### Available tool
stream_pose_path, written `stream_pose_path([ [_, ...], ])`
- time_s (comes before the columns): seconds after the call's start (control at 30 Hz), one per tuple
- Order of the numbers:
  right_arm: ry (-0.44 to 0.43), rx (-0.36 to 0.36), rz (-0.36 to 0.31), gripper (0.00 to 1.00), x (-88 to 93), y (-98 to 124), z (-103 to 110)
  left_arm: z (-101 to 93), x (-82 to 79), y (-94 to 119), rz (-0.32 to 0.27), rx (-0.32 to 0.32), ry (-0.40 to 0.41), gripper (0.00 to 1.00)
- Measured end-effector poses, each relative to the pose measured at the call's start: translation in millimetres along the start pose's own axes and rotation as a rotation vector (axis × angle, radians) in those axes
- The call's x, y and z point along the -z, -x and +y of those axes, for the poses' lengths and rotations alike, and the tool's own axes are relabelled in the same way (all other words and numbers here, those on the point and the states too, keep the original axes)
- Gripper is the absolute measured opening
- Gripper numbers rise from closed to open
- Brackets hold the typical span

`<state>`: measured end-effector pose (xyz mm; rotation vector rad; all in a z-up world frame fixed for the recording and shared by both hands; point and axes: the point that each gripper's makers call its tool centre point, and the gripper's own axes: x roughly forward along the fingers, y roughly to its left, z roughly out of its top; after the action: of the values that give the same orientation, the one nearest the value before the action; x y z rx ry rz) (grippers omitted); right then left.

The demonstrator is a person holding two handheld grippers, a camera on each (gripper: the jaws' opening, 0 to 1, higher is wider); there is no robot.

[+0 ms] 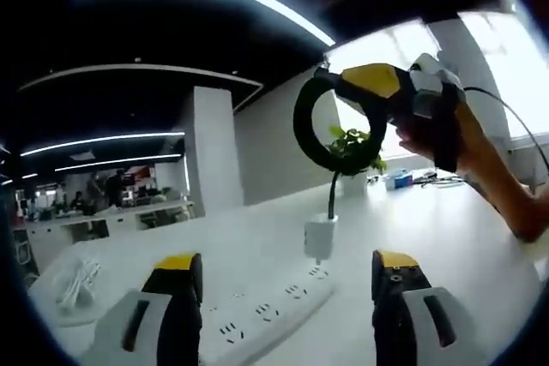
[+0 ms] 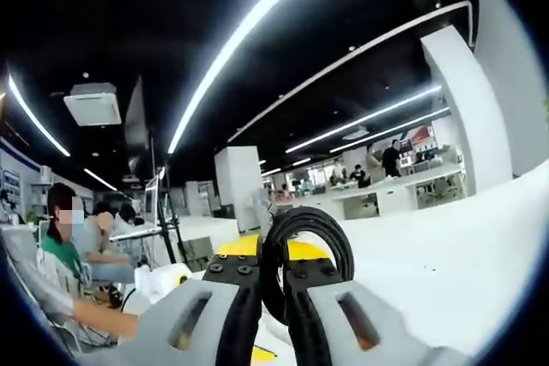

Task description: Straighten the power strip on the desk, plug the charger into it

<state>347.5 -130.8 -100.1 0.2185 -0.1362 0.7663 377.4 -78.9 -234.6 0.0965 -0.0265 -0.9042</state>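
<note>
In the left gripper view, the left gripper (image 1: 287, 285) points across a white desk (image 1: 429, 237) with its two yellow-tipped jaws spread wide apart and nothing between them. Between the jaws, low in the view, lies the white power strip (image 1: 266, 310), running from the lower left up toward the right, several of its sockets facing up.

At the far end of the strip stands the white charger (image 1: 319, 237) — upright, its prongs at or just above the last socket; whether they are seated in it cannot be told. A dark cable (image 1: 330, 139) rises from the top of the charger and curls into a loop above it.

The right gripper (image 1: 352, 92) comes in from the upper right of the same view, held in a person's hand (image 1: 429, 130), its yellow-and-white head at the top of that loop. In the right gripper view, the right gripper (image 2: 273, 285) has its jaws drawn close together on the cable (image 2: 339, 242), which passes between them and arches over as a black loop.

Behind the charger on the desk sits a small green plant (image 1: 352, 156) in a white pot. In the right gripper view, seated people (image 2: 73, 255) show at the left — an open office with long ceiling lights stretches behind.
</note>
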Motion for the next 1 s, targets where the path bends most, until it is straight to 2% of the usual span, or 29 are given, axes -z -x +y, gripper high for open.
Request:
stream_pose_path([
  [0.27,-0.016,-0.005,-0.006,0.06,2.0,-1.2,-1.0,-11.2,0.1,-23.9,-0.004,0.04,-0.037,0.82],
  [0.5,-0.022,-0.012,-0.006,0.06,6.1,-3.0,3.0,-12.4,-0.8,-40.5,-0.02,0.059,-0.072,0.81],
  [0.83,-0.02,-0.025,-0.013,0.06,2.4,-3.0,7.7,-20.7,0.9,-55.1,-0.05,0.129,-0.074,0.77],
  [1.0,-0.015,-0.022,-0.014,0.06,1.7,-2.2,7.1,-22.4,3.0,-61.4,-0.059,0.161,-0.081,0.71],
])
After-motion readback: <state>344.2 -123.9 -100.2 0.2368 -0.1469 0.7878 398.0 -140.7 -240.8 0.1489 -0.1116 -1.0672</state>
